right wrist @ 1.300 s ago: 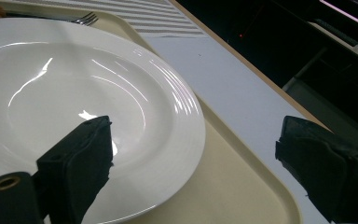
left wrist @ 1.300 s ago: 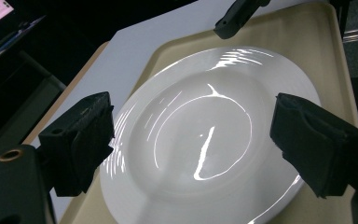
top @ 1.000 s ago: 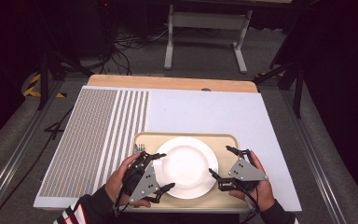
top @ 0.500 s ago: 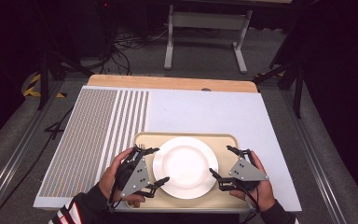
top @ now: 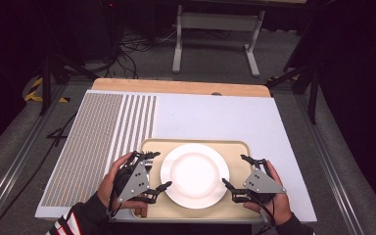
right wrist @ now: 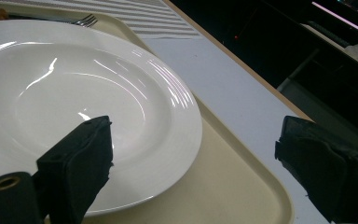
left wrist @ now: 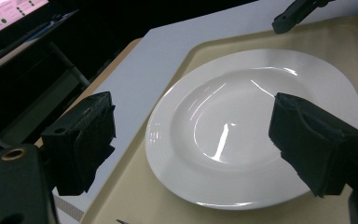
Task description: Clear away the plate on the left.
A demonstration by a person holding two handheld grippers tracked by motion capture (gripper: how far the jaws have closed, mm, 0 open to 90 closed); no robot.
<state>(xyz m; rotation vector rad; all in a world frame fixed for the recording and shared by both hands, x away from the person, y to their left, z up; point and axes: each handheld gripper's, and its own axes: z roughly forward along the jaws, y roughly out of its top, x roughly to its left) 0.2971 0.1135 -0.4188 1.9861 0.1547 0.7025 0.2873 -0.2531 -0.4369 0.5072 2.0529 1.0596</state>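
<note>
Both grippers, left [top: 155, 170] and right [top: 236, 171], flank the white plate [top: 194, 175] on the beige tray [top: 235, 209], jaws apart, nothing held. We should bite opposite rim edges together and lift level, staying off the fork [right wrist: 85, 20].

Bright table, dark room beyond

Overhead light streaks glare across the plate [right wrist: 88, 112]; nearest jaws blur, surroundings black toward 12 o'clock.

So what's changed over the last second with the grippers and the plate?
The left hand-held gripper has slid a little toward the tray's left edge and the person, off the plate's rim, jaws open and empty throughout. The right hand-held gripper has kept its place at the plate's right side, open. Plate, tray and fork lie as before. Nothing was taken hold of or let go.
</note>
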